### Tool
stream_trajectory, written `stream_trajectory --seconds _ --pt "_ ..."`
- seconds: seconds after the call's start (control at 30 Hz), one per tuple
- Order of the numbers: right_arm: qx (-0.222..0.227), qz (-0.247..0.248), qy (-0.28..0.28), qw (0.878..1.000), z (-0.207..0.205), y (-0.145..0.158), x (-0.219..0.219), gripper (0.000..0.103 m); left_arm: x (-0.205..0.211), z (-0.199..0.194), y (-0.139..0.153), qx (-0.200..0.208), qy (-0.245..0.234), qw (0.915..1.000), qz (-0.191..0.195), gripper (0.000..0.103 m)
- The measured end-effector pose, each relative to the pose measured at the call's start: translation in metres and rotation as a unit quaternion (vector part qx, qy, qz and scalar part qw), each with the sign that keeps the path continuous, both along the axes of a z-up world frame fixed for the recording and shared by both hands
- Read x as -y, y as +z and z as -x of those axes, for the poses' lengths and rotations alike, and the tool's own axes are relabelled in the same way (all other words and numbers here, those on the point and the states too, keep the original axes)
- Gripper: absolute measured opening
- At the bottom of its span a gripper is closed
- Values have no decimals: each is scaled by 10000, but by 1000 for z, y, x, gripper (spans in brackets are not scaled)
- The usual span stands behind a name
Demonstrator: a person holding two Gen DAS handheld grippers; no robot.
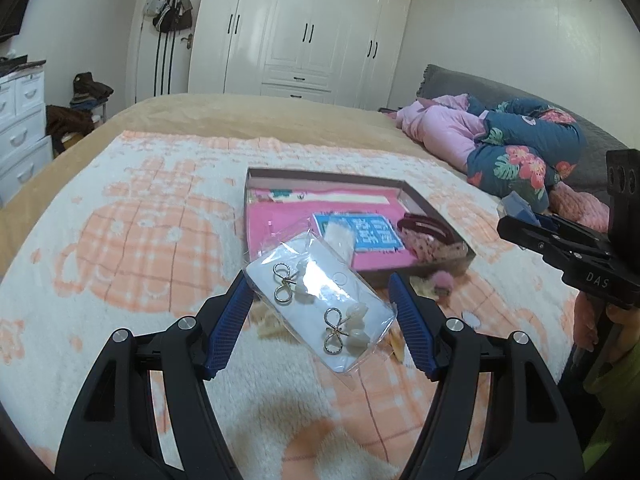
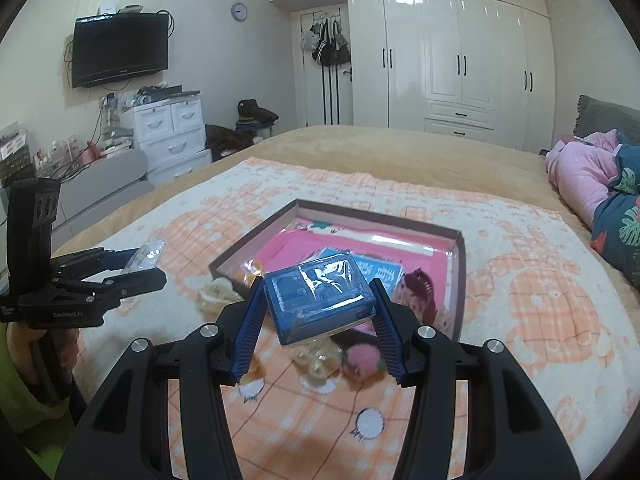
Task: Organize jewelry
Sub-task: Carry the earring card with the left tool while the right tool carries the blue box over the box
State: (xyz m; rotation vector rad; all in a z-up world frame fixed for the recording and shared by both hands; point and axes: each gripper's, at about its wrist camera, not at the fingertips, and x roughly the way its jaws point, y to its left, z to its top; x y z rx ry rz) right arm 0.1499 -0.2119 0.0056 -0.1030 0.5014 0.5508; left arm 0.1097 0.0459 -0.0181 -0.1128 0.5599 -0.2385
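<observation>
My left gripper (image 1: 322, 306) is shut on a clear packet (image 1: 320, 300), its blue pads on the two long edges. The packet holds two gold bow earrings with pearls on a white card and hangs above the blanket. My right gripper (image 2: 320, 310) is shut on a blue plastic-wrapped packet (image 2: 320, 296), lifted in front of the box. The open brown box (image 1: 320, 174) (image 2: 376, 216) with a pink lining lies on the bed just beyond both grippers. Inside it are a blue card (image 1: 356, 232) and a dark red hair claw (image 2: 418, 284).
Loose pieces lie on the orange-and-white blanket before the box: a pink pompom (image 2: 362, 358), a pearl clip (image 2: 320, 362), a cream piece (image 2: 216, 294). Folded quilts (image 1: 520, 148) are piled at the right. A hand in a green sleeve (image 2: 24, 356) holds the left gripper's handle.
</observation>
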Motion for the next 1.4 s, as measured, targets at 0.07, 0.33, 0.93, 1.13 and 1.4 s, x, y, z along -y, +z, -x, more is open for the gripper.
stream_trajectory --seconds 0.07,0.33,0.93,1.13,1.4 --pt "38 -11 -28 10000 -4 2 2 50 0 -5 4 57 -13 10000 -29 61" --pt "92 20 -216 9997 -21 4 7 50 5 -39 16 154 -101 9998 55 61" --pt "-97 138 -689 9975 -77 -16 13 50 18 -116 9 -79 -197 9997 70 61" --pt "-247 219 -771 9965 -91 -32 12 50 20 -137 -7 -321 -221 9992 17 61" --pt "-554 439 -715 9949 -105 -57 1 50 21 -153 -31 -688 -184 9975 -36 61"
